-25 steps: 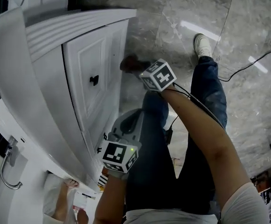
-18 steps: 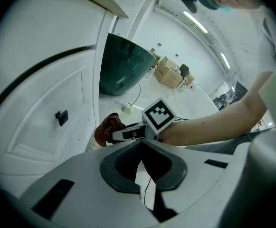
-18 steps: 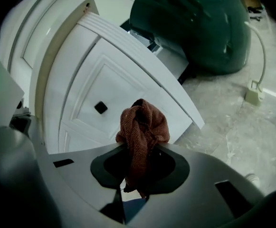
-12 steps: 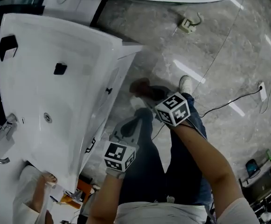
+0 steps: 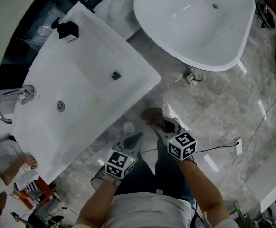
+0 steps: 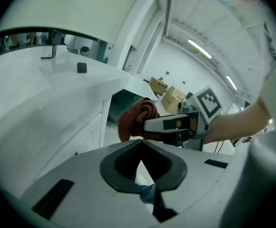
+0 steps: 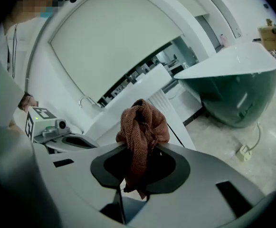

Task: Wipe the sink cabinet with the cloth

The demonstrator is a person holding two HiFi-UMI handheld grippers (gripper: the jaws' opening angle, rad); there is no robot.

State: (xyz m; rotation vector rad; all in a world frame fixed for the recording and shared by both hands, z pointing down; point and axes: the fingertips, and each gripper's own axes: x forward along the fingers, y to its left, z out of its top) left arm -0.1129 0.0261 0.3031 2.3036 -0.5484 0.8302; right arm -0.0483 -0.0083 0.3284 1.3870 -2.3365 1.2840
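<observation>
The white sink cabinet (image 5: pixel 95 94) fills the left of the head view, seen from above, with its basin and a chrome tap (image 5: pixel 14 101). My right gripper (image 5: pixel 157 122) is shut on a bunched brown cloth (image 5: pixel 152 114) and hangs over the floor just off the cabinet's front corner, apart from it. In the right gripper view the cloth (image 7: pixel 142 127) stands up between the jaws of the right gripper (image 7: pixel 140 148), with the cabinet (image 7: pixel 142 96) behind. My left gripper (image 5: pixel 137 137) is beside it, shut and holding nothing. The left gripper view shows the left gripper (image 6: pixel 140 148), the cloth (image 6: pixel 137 118) and the cabinet (image 6: pixel 57 103).
A white bathtub (image 5: pixel 195 23) stands at the back right. A plug block (image 5: pixel 191 77) and a cable (image 5: pixel 223 146) lie on the grey marble floor. Two small black items (image 5: pixel 67 29) (image 5: pixel 116 75) sit on the cabinet top. Another person's sleeve (image 5: pixel 4 160) shows at lower left.
The view has risen from the cabinet's door front to above its top. Both grippers have come away from the door and closer together. The right gripper still holds the cloth.
</observation>
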